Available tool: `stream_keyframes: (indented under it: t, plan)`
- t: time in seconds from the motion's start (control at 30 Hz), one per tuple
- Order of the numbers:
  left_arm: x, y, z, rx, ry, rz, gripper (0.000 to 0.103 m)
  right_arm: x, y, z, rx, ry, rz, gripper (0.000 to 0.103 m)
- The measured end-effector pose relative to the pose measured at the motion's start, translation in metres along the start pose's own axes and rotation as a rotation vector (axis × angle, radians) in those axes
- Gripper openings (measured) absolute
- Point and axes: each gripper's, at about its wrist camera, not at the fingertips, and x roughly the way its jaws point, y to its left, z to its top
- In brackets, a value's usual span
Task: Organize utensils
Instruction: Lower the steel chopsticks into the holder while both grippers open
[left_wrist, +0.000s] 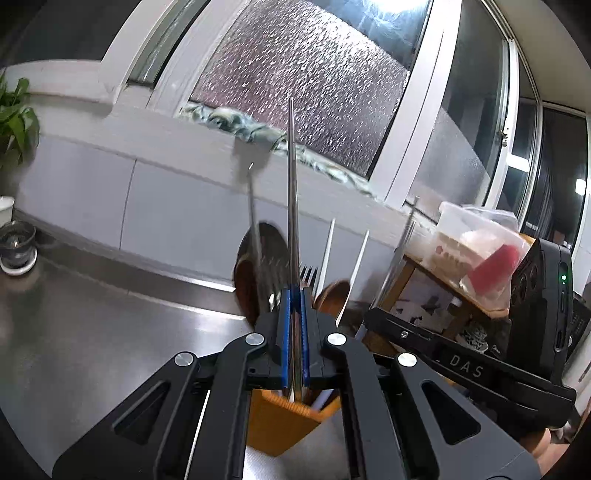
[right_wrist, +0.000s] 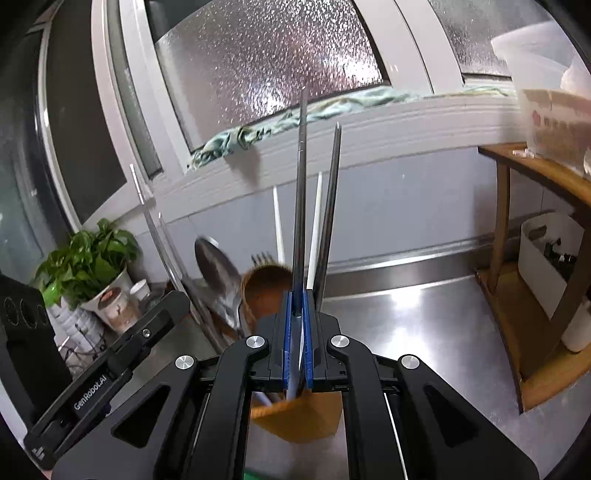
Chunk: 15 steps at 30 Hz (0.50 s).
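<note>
left wrist: left gripper (left_wrist: 294, 325) clamps chopstick (left_wrist: 291, 177), "das" | right gripper (right_wrist: 298, 332) clamps chopsticks (right_wrist: 301, 177), "genrobot.ai"

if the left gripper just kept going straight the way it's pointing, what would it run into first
Probably the wooden spoons and other utensils standing in the orange holder just past the left gripper, which is shut on a metal chopstick. Beyond them comes the grey wall; depth is hard to judge.
</note>
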Motion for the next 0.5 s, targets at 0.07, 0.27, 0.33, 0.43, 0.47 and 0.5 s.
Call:
stream_keyframes:
  t: [0.07,0.27,0.33,0.43,0.47,0.5]
  plan:
    - [-0.001,0.005,-0.007,-0.016,0.016,-0.001,0.004,0.001,-0.001,-0.007,0.001,0.019,0.002,0.006]
    - [-0.004,0.012,-0.014,-0.026,0.030,0.009,0.001,-0.001,-0.006,-0.010,0.019,0.027,0.015,0.006]
    - [0.001,0.014,-0.018,-0.025,0.061,0.012,0.000,0.000,-0.007,-0.010,0.028,0.032,0.025,0.007]
    - [0.005,0.019,-0.024,-0.052,0.089,0.024,0.000,0.004,-0.010,-0.012,0.052,0.060,0.034,0.009]
    - [0.004,0.020,-0.025,-0.057,0.090,0.026,0.000,0.004,-0.010,-0.013,0.053,0.063,0.032,0.009]
    - [0.003,0.020,-0.025,-0.057,0.092,0.028,0.000,0.003,-0.010,-0.014,0.052,0.064,0.028,0.009]
